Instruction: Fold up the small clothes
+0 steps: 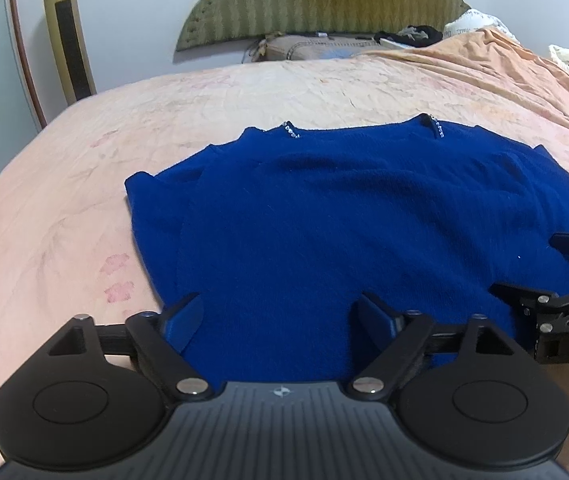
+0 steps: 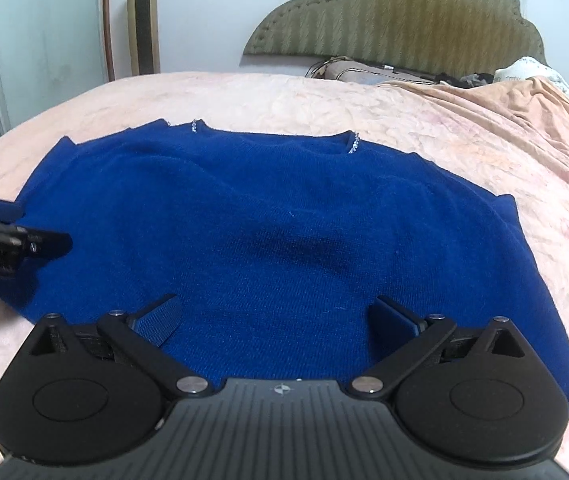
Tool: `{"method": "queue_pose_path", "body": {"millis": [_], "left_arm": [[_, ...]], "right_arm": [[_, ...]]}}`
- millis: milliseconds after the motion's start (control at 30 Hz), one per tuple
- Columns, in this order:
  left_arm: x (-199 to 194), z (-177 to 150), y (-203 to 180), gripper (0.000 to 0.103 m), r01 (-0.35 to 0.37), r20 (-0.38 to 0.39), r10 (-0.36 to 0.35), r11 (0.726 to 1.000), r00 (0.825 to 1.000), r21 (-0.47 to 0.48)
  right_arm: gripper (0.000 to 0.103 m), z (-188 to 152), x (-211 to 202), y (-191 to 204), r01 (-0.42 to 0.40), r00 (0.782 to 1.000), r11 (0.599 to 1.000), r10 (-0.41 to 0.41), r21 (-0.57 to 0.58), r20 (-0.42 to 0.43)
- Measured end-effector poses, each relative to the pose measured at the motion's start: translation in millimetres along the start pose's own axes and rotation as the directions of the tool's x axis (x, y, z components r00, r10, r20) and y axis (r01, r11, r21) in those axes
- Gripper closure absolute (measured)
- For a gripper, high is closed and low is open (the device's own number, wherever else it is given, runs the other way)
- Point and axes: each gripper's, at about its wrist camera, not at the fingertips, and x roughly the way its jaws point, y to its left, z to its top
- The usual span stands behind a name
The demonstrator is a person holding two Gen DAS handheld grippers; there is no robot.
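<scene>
Both open: left gripper (image 1: 278, 322) and right gripper (image 2: 276, 320) over the sweater's (image 1: 344, 216) near hem; pinch each corner evenly, lift together toward the collar.

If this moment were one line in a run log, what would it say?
stage: fold under way | blue sweater flat on bed | left gripper open | right gripper open | nothing held

Sweater (image 1: 344, 220) hem behind gripper bodies
</scene>
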Motion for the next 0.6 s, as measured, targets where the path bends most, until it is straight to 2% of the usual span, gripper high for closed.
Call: {"method": "queue_pose_path", "body": {"millis": [167,400,600], "left_arm": [[-0.8,-10.5,-8.9,0.011,-0.043,0.056,0.043,0.999,0.998,0.006],[-0.5,-17.0,-9.9,0.007,-0.052,0.099,0.053,0.999,0.994,-0.007],[-0.3,-18.5,-9.8,0.005,-0.050,0.105,0.051,0.999,0.993,-0.009]], "right_arm": [[0.000,-2.2,0.2,1.4,0.017,1.000,1.000,-0.017,0.017,0.018],[0.000,-1.6,0.9,-0.3,0.013,1.000,1.000,-0.013,0.024,0.017],[0.000,-1.7,0.9,-0.4,0.015,1.000,1.000,-0.016,0.021,0.018]]}}
